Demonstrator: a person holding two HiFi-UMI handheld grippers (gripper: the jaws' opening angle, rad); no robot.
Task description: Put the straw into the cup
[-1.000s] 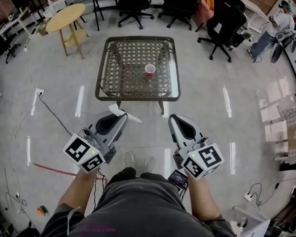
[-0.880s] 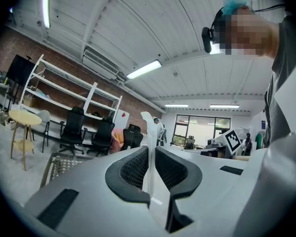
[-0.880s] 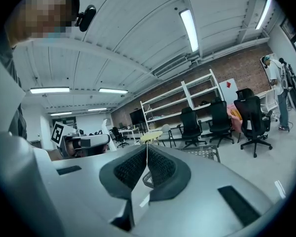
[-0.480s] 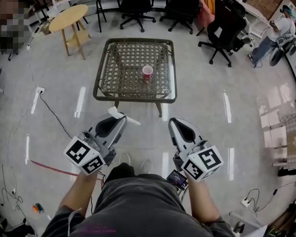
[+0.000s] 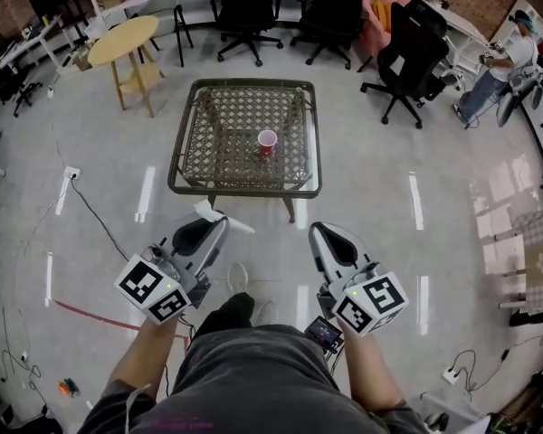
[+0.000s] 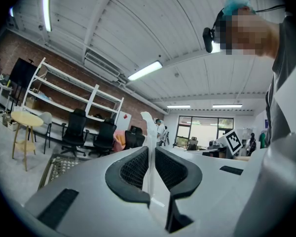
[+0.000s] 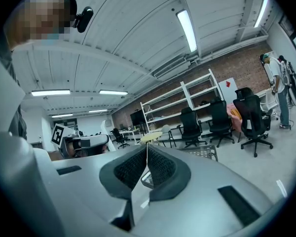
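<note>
A red cup [image 5: 267, 141] stands on a low glass-topped table [image 5: 243, 187] with a lattice shelf, some way ahead of me on the floor. My left gripper [image 5: 220, 221] is shut on a white straw [image 5: 240, 226] that sticks out sideways past its tips. In the left gripper view the straw [image 6: 149, 130] rises between the closed pads of the left gripper [image 6: 150, 154], with the table [image 6: 58, 164] low at the left. My right gripper [image 5: 319, 234] is held at waist height, apart from the cup. In the right gripper view the right gripper [image 7: 147, 156] is shut with nothing in it.
Black office chairs [image 5: 244, 3] line the far side. A round wooden table [image 5: 122, 36] stands at the far left. A person [image 5: 500, 60] is at the far right. A cable [image 5: 95, 208] and a red line [image 5: 90, 310] run over the floor to my left.
The table and cup have drawn nearer in the head view as I step forward. Both grippers stay as they were, the left still on the straw.
</note>
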